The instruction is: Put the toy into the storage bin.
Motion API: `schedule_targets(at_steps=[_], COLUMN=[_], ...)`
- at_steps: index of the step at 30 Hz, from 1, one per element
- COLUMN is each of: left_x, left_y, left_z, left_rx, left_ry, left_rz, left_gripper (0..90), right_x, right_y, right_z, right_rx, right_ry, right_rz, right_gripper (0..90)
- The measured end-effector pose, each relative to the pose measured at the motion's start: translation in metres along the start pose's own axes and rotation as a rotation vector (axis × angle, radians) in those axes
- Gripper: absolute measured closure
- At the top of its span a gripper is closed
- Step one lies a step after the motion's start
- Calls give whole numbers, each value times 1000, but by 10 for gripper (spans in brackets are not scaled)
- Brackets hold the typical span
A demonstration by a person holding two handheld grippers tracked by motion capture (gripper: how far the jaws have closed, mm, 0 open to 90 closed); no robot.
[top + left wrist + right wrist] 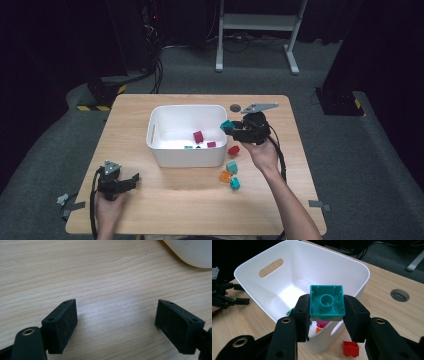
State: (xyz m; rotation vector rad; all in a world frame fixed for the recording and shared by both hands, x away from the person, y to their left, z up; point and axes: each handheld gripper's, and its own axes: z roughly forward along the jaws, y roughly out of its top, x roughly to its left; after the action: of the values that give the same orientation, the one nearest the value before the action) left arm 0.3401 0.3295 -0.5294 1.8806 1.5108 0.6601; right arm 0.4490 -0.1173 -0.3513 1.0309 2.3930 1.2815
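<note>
- Teal block [327, 303] sits pinched between the two black jaws of the right claw [229, 127], hollow underside turned toward the claw's camera, its round inner tube plainly visible.
- From the high view, that claw holds the block at the right rim of the white bin [186, 134], about level with the top edge and on its far half.
- The relation that matters, as I judge it: the bin's open mouth lies just left of the block, so a short carry leftward over the rim and a release would drop it in. The block is squarish, with no long axis to line up.
- Inside the bin lie a dark red block [198, 136], a smaller red piece [211, 144] and some teal bits near the front wall.
- On the desk [175, 205], right of the bin and nearer the person, wait a red block [233, 150], a light teal block [231, 167], an orange block [225, 176] and another teal block [235, 184]. The right hand [262, 152] is much the nearer to all of them.
- Left claw [131, 180] rests low at the near left of the desk, well apart from the blocks; its jaws stand wide apart with only bare wood between them.
- No brand, label or writing can be read anywhere.
</note>
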Motion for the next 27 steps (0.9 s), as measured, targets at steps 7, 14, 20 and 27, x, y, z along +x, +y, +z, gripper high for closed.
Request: schedule_targets(at_steps=[7, 14, 20, 27], left_x=[0, 0, 0, 0], left_y=[0, 0, 0, 0], left_z=[-1, -1, -1, -1], left_rx=[2, 2, 2, 2], left_ry=[2, 3, 2, 2], left_rz=[0, 0, 0, 0], left_gripper=[182, 182, 182, 182], right_x=[7, 15, 22, 24], right_y=[6, 13, 17, 20], right_z=[5, 18, 29, 45], right_rx=[8, 22, 46, 70], right_ry=[17, 38, 50, 55], right_rz=[-20, -38, -62, -59], right_gripper=[590, 589, 588, 582])
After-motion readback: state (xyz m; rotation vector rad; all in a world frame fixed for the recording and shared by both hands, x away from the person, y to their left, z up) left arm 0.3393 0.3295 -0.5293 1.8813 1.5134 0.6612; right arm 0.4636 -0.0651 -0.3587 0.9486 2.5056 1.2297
